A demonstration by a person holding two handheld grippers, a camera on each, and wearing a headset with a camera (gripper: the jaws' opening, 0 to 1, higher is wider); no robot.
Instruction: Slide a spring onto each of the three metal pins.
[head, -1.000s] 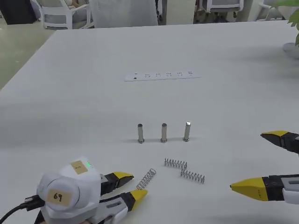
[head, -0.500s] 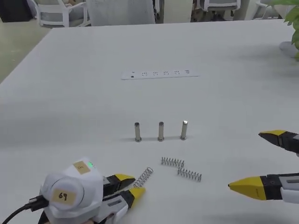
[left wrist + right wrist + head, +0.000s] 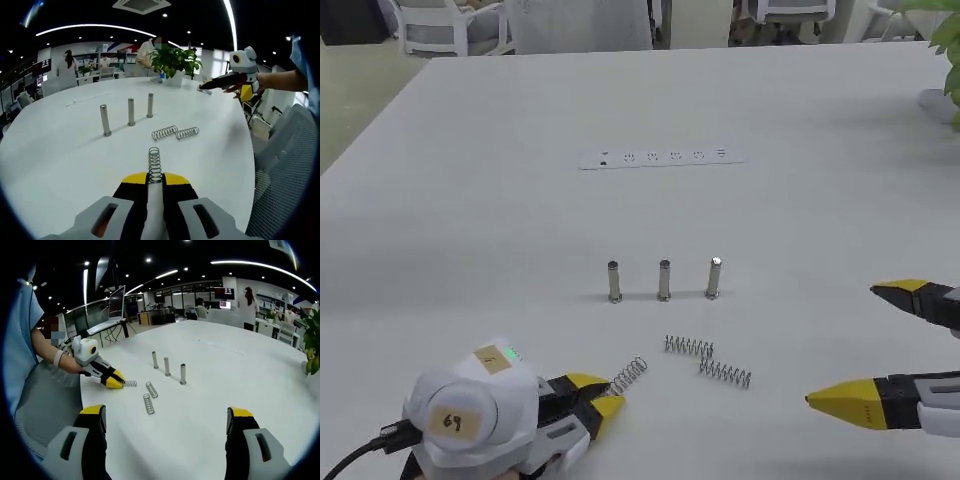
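Note:
Three metal pins (image 3: 614,282) (image 3: 664,280) (image 3: 714,278) stand upright in a row on the white table (image 3: 500,220), all bare. Two loose springs (image 3: 688,347) (image 3: 725,374) lie just in front of them. A third spring (image 3: 629,372) lies at the left, and my left gripper (image 3: 602,396) is shut on its near end. The left gripper view has that spring (image 3: 155,162) sticking out from the closed yellow tips (image 3: 155,178), with the pins (image 3: 131,111) beyond. My right gripper (image 3: 840,345) hovers wide open at the right, holding nothing (image 3: 166,413).
A white power strip (image 3: 660,157) lies flat further back on the table. A potted plant (image 3: 950,45) stands at the far right corner. Office chairs (image 3: 450,30) line the far edge. Bare tabletop surrounds the pins.
My left gripper's jaws have closed from open onto the near end of the left spring. The right gripper has stayed open and nearly still.

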